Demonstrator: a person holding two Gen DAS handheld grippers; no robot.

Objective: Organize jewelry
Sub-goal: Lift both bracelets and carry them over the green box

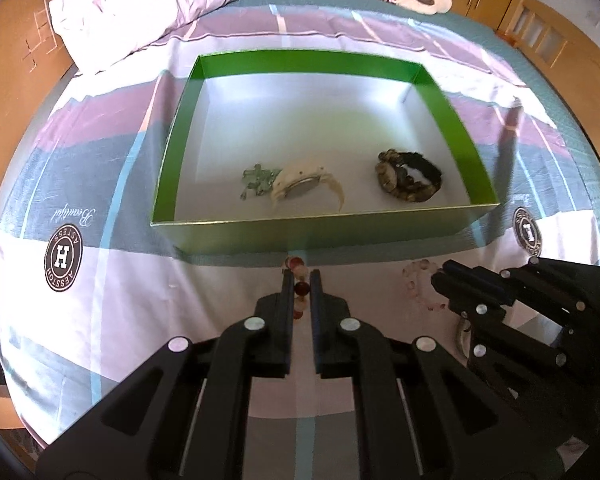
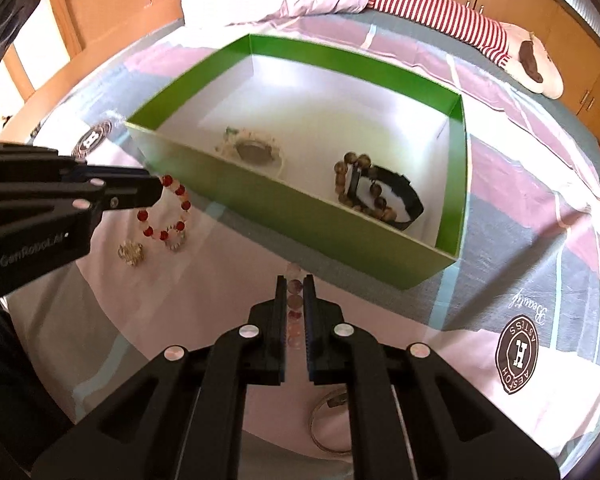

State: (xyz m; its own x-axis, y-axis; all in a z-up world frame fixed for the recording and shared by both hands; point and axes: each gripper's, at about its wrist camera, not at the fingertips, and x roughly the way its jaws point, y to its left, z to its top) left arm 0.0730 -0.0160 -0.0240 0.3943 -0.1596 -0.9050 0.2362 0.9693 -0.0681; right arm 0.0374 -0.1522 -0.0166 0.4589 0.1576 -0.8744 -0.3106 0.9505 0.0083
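Note:
A green box (image 1: 312, 232) (image 2: 300, 216) with a white floor lies on the bed. Inside are a cream watch (image 1: 306, 186) (image 2: 252, 150), a green trinket (image 1: 256, 180), and a brown bead bracelet with a black band (image 1: 410, 178) (image 2: 376, 192). My left gripper (image 1: 301, 280) (image 2: 158, 190) is shut on a red-and-white bead bracelet (image 1: 300, 290) (image 2: 168, 210), held just before the box's near wall. My right gripper (image 2: 295, 284) (image 1: 440, 280) is shut on a pale pink bead bracelet (image 2: 294, 312) (image 1: 418, 284).
On the sheet lie a gold trinket (image 2: 131, 254), a small silvery piece (image 2: 176, 242) and a metal bangle (image 2: 328, 424). A white quilt (image 1: 140, 8) and a striped plush toy (image 2: 460, 20) lie beyond the box. Wooden furniture surrounds the bed.

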